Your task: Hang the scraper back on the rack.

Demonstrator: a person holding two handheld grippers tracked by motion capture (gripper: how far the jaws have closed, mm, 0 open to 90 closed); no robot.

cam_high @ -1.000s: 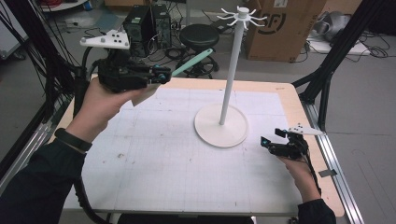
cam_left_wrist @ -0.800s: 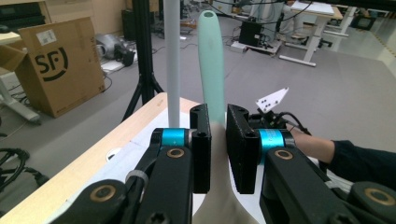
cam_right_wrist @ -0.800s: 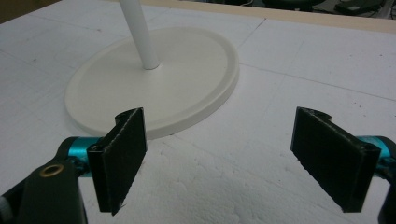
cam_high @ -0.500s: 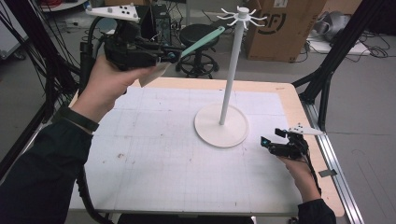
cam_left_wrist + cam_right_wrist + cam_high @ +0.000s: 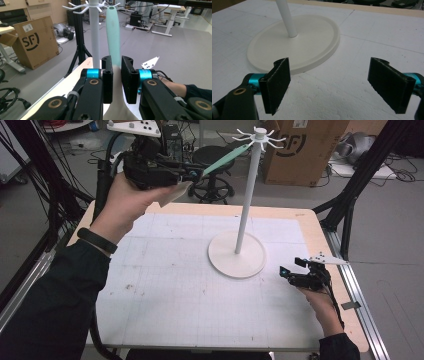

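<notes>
A spatula held up to a hook stand over a white table.

The white table (image 5: 165, 285) spans the scene, its wooden edge showing at the far side. On it stands the white hook stand (image 5: 245, 210), a round base with a thin upright pole topped by a ring of small hooks (image 5: 86, 5). The left gripper (image 5: 197, 170) is raised high at the far left of the table, its jaws clamped on the pale lower part of a spatula (image 5: 224, 159); the mint-green handle (image 5: 113, 32) slants up from the jaws, and its tip lies just beside the hooks at the pole's top. The right gripper (image 5: 292, 272) sits low at the table's near right, near the stand's base (image 5: 294, 47), its jaws spread wide with nothing between them.
</notes>
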